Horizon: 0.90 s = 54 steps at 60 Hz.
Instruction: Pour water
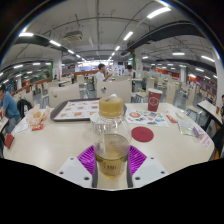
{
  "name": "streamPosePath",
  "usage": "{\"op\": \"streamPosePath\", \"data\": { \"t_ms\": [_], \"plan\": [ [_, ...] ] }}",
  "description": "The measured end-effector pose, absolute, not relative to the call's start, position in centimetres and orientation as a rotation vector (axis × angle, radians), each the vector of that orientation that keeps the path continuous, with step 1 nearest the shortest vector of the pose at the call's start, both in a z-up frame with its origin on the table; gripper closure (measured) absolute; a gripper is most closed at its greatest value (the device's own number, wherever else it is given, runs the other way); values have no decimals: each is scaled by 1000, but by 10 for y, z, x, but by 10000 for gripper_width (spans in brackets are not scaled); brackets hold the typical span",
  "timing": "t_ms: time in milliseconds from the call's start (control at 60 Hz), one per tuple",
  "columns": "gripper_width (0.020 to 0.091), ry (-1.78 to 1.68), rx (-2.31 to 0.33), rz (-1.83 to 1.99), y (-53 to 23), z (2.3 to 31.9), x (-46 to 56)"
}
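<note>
A clear plastic cup [111, 154] of yellowish liquid stands between the purple pads of my gripper [111, 160], and both fingers [88, 158] press on its sides. It is held upright over a white table [60, 140]. Just beyond it stands a second clear container [111, 109] with yellowish liquid, on the table's middle.
A red coaster [143, 133] lies right of the far container. A red cup [154, 100] stands further back right. A dark-framed tray [75, 110] lies to the left, with food wrappers [36, 120] beside it. People [101, 78] and tables fill the hall behind.
</note>
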<state>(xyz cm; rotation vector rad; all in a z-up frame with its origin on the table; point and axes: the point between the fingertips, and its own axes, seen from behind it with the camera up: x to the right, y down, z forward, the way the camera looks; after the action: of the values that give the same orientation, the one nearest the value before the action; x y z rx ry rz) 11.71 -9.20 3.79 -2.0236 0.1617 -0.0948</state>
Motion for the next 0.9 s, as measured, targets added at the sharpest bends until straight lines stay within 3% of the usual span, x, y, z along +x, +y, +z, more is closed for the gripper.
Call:
{"op": "streamPosePath", "data": {
  "t_ms": [133, 533, 683, 900],
  "plan": [
    [731, 107, -2039, -168, -91, 47, 117],
    [732, -325, -1939, -946, -16, 154, 226],
    [731, -677, -1817, -1341, 28, 165, 249],
    [730, -1262, -1412, -1794, 76, 163, 229]
  ]
}}
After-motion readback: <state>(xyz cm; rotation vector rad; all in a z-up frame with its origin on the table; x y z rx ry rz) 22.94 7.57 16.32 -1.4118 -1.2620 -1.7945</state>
